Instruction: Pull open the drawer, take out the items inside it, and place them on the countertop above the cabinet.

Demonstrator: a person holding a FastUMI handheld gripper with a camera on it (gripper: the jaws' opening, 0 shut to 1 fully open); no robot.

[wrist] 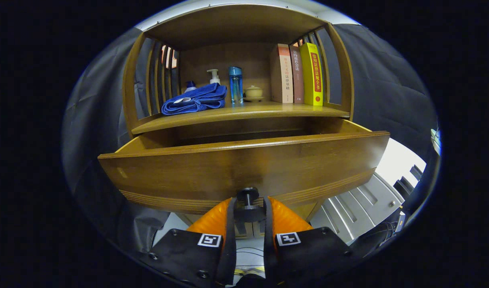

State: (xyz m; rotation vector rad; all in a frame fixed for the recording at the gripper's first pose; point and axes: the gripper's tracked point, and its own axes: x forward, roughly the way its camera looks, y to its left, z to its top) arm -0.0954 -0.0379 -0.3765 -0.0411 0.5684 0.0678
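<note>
The hand-held gripper is seen closed on the dark knob at the lower middle of the drawer front, with both fingers pressed against the knob's stem and disc from either side. The drawer of the wooden cabinet is pulled out toward the camera; its front panel stands well forward of the cabinet body, and the drawer's side walls are visible behind it. The inside of the drawer is hidden by the front panel, so its contents cannot be told.

Above the drawer, the surface of the cabinet carries several things. Toward its left edge a folded blue towel is laid, with a pump bottle and a small blue-capped bottle behind it. Near the middle a blue transparent bottle is stood upright, and just beside it a small lidded cup is set on a saucer. Toward the right edge three books are stood upright, touching one another.
</note>
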